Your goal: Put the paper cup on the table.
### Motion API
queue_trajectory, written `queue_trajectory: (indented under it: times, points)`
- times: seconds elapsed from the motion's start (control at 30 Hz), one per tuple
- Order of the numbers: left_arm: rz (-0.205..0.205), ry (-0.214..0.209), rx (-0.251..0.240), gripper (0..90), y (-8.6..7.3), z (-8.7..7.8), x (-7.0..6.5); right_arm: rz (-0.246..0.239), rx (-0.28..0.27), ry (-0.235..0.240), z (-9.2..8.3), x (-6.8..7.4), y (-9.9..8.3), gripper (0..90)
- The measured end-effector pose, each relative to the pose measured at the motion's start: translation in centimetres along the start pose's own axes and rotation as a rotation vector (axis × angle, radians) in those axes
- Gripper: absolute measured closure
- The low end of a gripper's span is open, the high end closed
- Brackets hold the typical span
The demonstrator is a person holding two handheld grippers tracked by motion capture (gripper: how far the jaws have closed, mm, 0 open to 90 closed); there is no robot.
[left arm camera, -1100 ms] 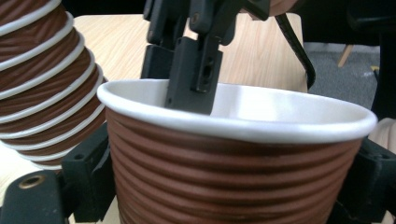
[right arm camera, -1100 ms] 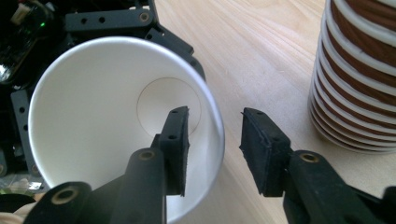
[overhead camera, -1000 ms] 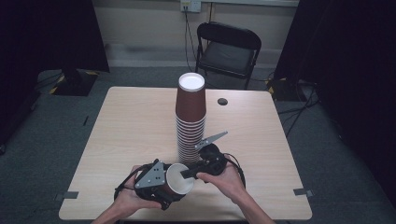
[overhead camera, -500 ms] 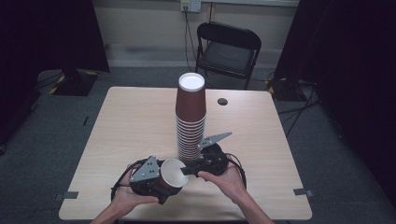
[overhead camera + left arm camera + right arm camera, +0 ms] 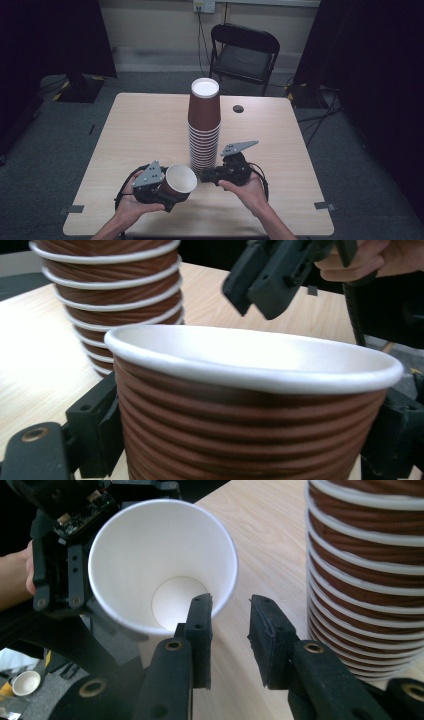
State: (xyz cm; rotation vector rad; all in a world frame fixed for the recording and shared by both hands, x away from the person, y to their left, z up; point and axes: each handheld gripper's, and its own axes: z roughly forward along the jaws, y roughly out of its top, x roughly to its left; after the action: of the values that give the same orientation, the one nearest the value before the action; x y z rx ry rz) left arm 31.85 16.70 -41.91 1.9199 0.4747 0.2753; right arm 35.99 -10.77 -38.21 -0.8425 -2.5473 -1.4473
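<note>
Light wood table [image 5: 135,130] with a tall stack of brown ribbed paper cups [image 5: 204,125] standing near the middle, white rims showing, top cup open upward. Left gripper [image 5: 167,192] sits at the near edge, left of the stack, its jaws clamped on the sides of 1 single brown cup [image 5: 177,181]. That cup is tilted, its white mouth facing up and toward the right gripper. In the left gripper view the cup [image 5: 250,405] sits between the 2 black jaws, which press its ribbed wall on both sides, and the stack [image 5: 112,295] rises behind it at upper left. Right gripper [image 5: 206,175] is just right of the held cup, near the foot of the stack, pointing left at the cup. In the right gripper view its jaws stand a little apart with bare table between them, empty, with 1 jaw tip overlapping the cup rim [image 5: 162,565]; contact unclear. Stack [image 5: 370,575] is close on the right there. A black folding chair [image 5: 243,52] stands beyond the table.
</note>
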Motion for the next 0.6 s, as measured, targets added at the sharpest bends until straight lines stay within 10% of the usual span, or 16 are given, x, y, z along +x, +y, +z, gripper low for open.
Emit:
queue_trajectory:
  times: [0.6]
  points:
    - [-0.128,0.141,-0.089,10.8,-0.1,-2.3,2.6,0.031,-0.125,-0.107,-3.4,-1.1,-1.8,66.3]
